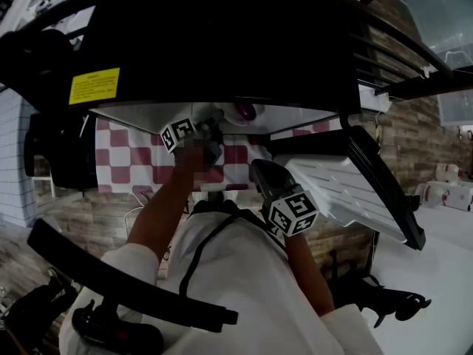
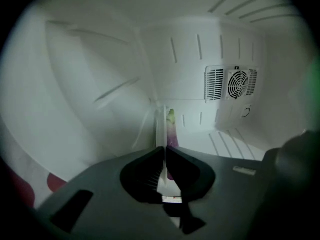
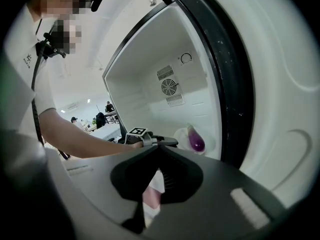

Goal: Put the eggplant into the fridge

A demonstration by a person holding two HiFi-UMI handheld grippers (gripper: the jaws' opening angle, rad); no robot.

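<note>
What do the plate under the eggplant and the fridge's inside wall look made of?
Plate: smooth white, thin rim; glazed ceramic or hard plastic, can't tell which. Fridge's inside wall: matte white moulded plastic, likely, with ribs and shelf ledges formed into it.

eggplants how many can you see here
1. The eggplant lies on a white plate inside the open fridge. The left gripper pinches the plate's rim. More may be hidden outside these views.
</note>
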